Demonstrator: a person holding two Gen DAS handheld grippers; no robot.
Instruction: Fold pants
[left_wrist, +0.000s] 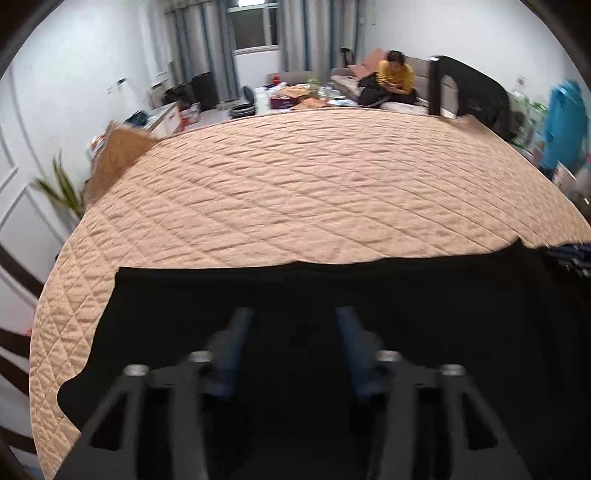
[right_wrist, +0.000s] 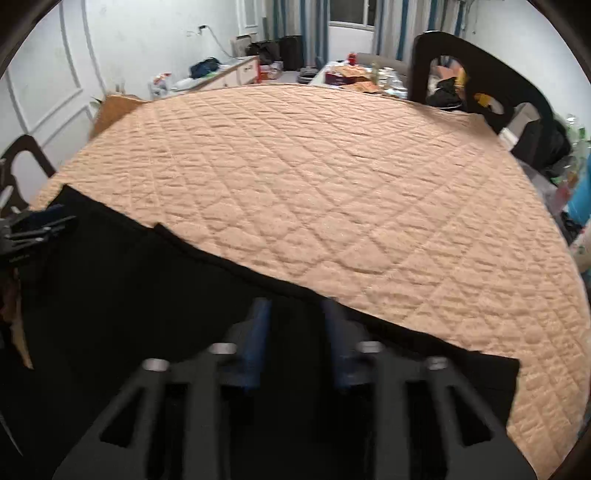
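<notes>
One pair of black fabric pants (left_wrist: 369, 291) is spread on the near part of a peach quilted table (left_wrist: 295, 184). Two tools are angled downward over it: left tool (left_wrist: 293, 314), then right tool (right_wrist: 295, 302); whether cloth is gripped cannot be told.

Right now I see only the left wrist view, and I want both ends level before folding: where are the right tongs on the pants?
Observer: The right tongs have their tips at the far edge of the black pants, beside the quilted cover.
Operator: Is that edge straight?
Observer: No, a small step breaks it, over toward the left tongs.
Operator: Where does the cloth end on the right?
Observer: In a square corner, right of the right tongs.
</notes>
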